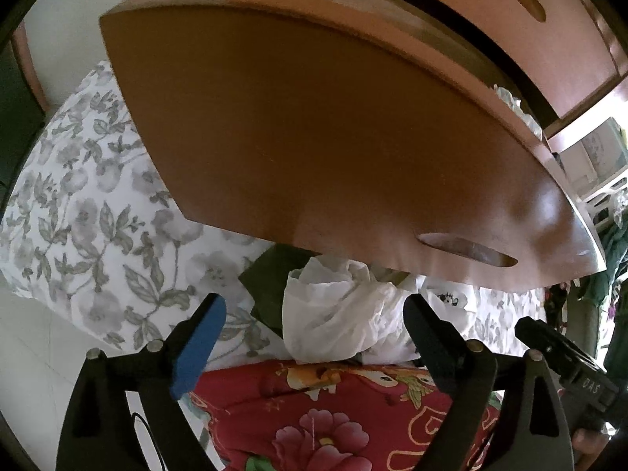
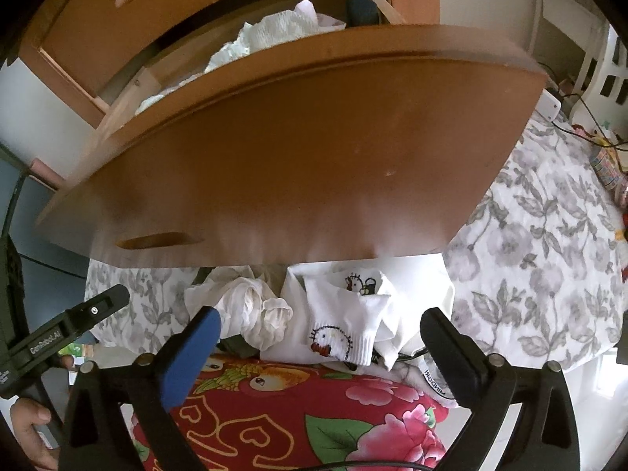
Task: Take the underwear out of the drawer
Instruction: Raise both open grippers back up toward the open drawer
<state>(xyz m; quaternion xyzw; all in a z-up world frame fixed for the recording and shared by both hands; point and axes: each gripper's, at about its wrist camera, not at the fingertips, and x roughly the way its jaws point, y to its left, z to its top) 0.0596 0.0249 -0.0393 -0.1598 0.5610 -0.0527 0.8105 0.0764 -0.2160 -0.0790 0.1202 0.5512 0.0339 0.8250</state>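
The brown drawer (image 1: pixel 314 137) stands pulled out above the bed, with a slot handle (image 1: pixel 467 251) low on its front. In the right wrist view white garments (image 2: pixel 267 35) show inside the drawer (image 2: pixel 294 165). Below its front, white underwear (image 1: pixel 333 314) lies in a crumpled pile on the bed. In the right wrist view this is a rumpled piece (image 2: pixel 255 310) beside a folded piece with embroidered pictures (image 2: pixel 345 325). My left gripper (image 1: pixel 314 337) hangs open above the pile, holding nothing. My right gripper (image 2: pixel 322 345) is open too, over the embroidered piece, its pads clear of the cloth.
A red flowered quilt (image 1: pixel 333 412) lies nearest me, under both grippers. The grey-flowered sheet (image 2: pixel 549 255) covers the bed on both sides. A dark green cloth (image 1: pixel 271 274) lies partly under the white pile. A hand (image 2: pixel 27 424) holds the left gripper's body (image 2: pixel 70 329).
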